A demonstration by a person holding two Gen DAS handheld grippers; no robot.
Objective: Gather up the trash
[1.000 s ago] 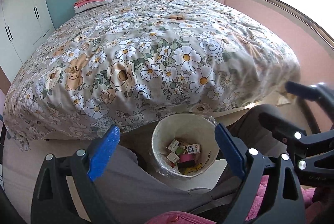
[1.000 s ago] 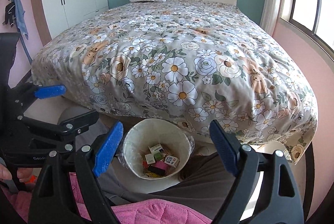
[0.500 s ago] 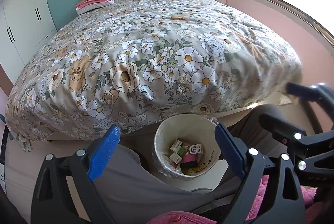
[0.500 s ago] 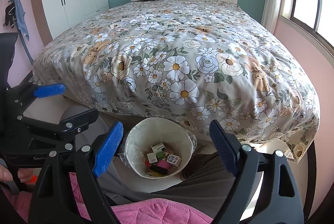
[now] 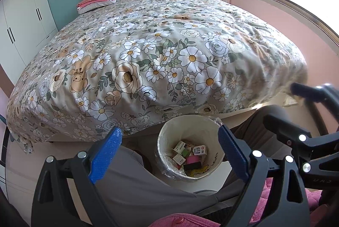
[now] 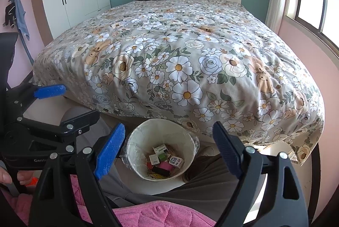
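Several small cartons and wrappers lie jumbled, long axes pointing every way, at the bottom of a white bin that stands upright, mouth up, on the floor at the foot of the floral bed, between the person's grey-trousered legs. Left gripper and right gripper hover above it, both spread wide and holding nothing.
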